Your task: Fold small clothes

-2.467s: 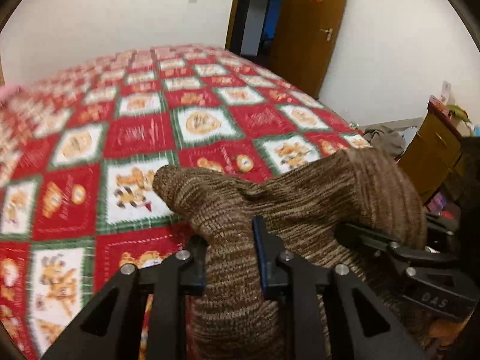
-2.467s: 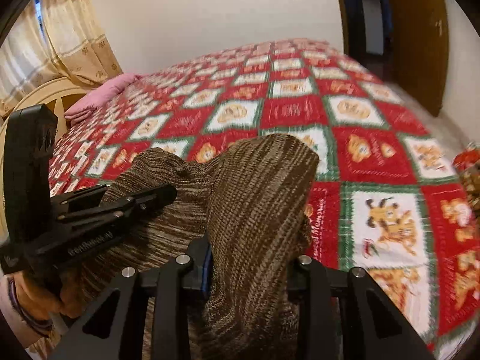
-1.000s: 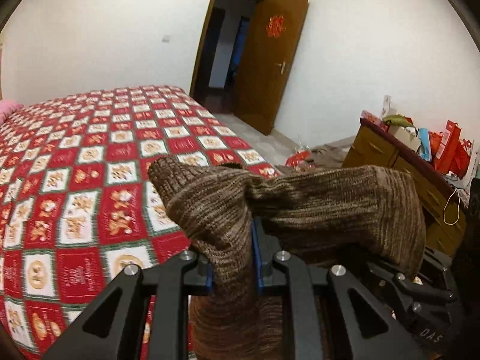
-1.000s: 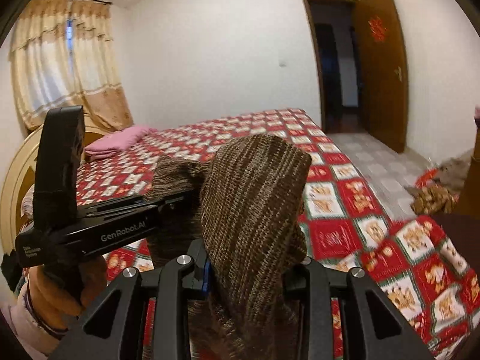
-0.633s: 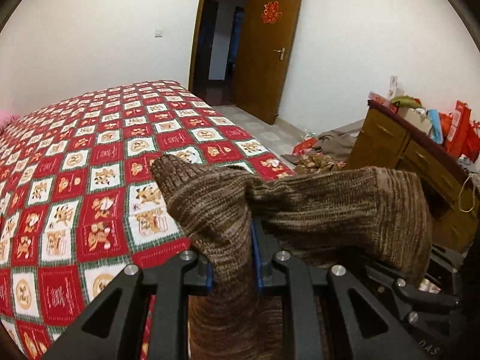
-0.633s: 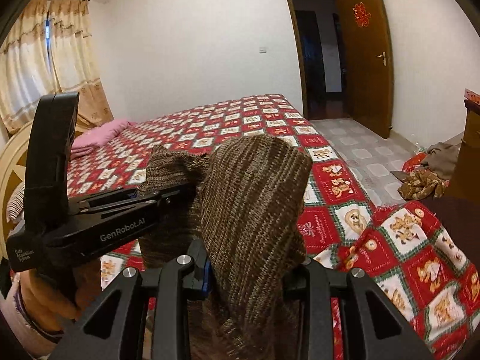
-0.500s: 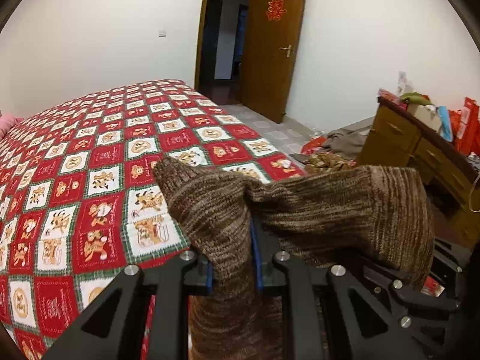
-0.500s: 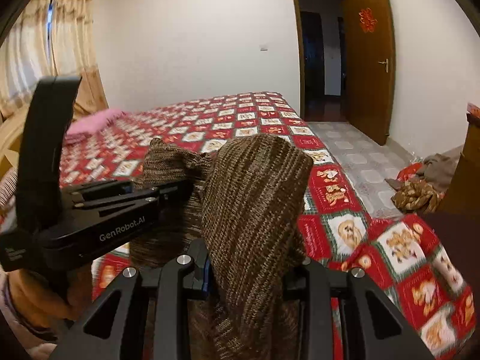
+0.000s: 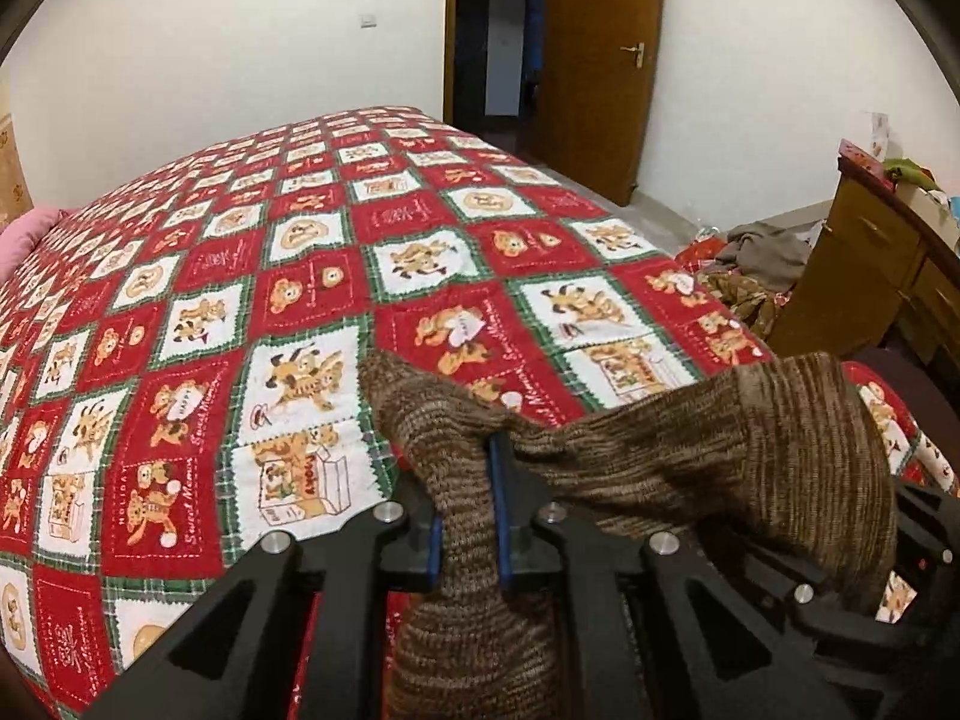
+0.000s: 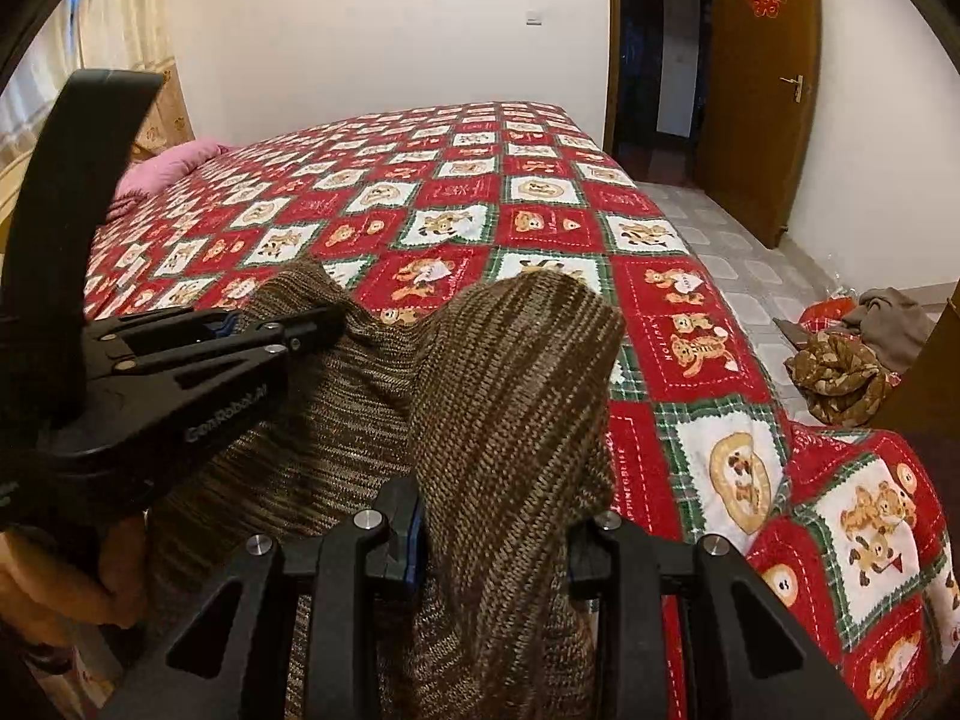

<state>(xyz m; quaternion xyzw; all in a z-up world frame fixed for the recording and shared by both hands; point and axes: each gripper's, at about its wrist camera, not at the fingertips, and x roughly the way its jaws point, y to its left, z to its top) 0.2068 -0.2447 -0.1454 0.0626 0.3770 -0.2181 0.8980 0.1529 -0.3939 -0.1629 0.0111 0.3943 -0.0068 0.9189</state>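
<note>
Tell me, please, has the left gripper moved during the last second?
Yes: the left gripper, shut on the brown knit garment, has come down toward the bedspread, which now looks nearer.

garment (image 9: 690, 450): coarse brown knit | bedspread (image 9: 300, 276): quilted cloth | door (image 9: 600, 60): glossy wood

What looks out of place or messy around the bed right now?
Clothes lie in a crumpled heap on the tiled floor right of the bed, near the dresser. On the job itself nothing looks off: both hand-held grippers, left and right, are shut on the brown knit, held above the bedspread.
</note>
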